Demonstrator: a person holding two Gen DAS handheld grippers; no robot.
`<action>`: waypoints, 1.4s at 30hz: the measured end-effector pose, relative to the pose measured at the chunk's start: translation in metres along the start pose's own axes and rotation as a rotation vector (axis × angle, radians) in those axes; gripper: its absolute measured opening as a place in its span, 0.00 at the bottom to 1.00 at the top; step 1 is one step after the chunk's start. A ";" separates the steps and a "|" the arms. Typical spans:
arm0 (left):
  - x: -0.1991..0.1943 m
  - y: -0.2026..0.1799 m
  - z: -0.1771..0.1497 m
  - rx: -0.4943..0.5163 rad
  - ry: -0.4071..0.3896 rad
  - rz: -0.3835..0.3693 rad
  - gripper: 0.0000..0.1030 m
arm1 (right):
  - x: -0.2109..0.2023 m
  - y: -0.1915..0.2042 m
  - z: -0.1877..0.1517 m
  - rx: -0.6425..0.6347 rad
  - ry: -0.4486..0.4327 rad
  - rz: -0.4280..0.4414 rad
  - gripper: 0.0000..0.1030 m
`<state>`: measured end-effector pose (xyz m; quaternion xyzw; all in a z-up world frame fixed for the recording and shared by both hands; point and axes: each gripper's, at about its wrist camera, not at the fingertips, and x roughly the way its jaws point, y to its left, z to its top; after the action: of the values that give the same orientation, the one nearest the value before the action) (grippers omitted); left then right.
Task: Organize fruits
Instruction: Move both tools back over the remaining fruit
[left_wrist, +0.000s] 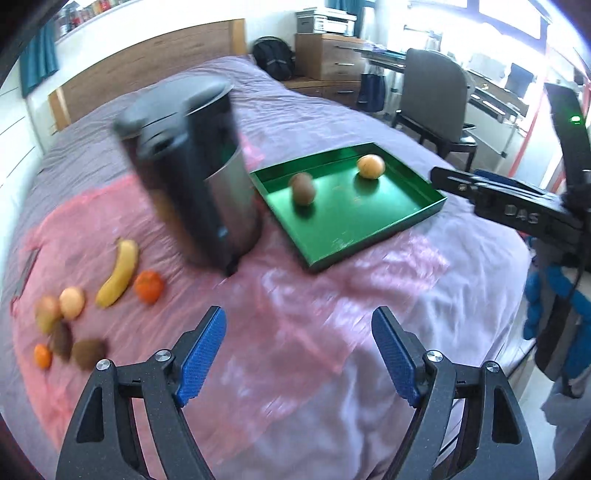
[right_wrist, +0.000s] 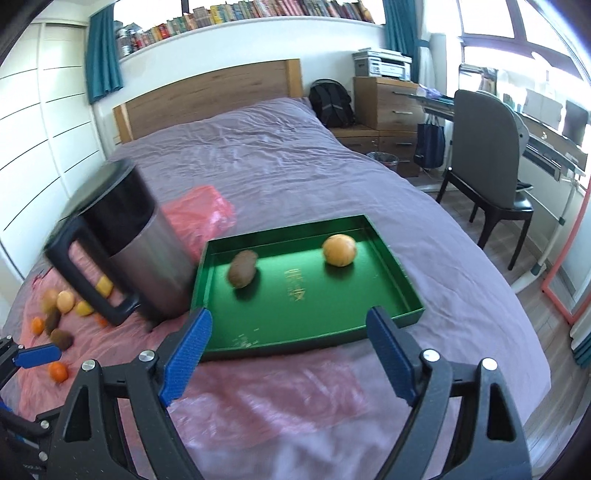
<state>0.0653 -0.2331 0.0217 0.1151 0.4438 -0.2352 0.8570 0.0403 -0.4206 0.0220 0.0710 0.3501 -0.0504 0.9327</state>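
Hovering tongs: left tongs (left_wrist: 299, 354) and right tongs (right_wrist: 286, 354) are both gaping, released, gripping nothing.
Fruit: kiwi (right_wrist: 242, 273) and orange (right_wrist: 339, 250) are sitting in the green tray (right_wrist: 310, 328) — the rest (left_wrist: 110, 284) are lying left of the tray, beyond the steel bin (left_wrist: 207, 184).
Risk: round fruit is likely rolling on soft bedding — a careless nudge could be scattering it.

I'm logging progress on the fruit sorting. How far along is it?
Early. Done: a kiwi and an orange sit in the green tray. In hand: nothing; left gripper and right gripper are open. Left: banana and the other loose fruit.
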 end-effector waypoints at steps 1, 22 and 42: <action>-0.003 0.004 -0.007 -0.009 0.005 -0.002 0.74 | -0.004 0.004 -0.003 -0.004 0.003 0.006 1.00; -0.068 0.189 -0.139 -0.255 -0.035 0.122 0.74 | -0.031 0.198 -0.062 -0.263 0.093 0.225 1.00; -0.044 0.366 -0.189 -0.511 -0.016 0.271 0.74 | 0.049 0.363 -0.113 -0.497 0.262 0.515 1.00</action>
<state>0.0950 0.1728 -0.0556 -0.0481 0.4623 0.0001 0.8854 0.0561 -0.0463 -0.0593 -0.0657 0.4385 0.2816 0.8510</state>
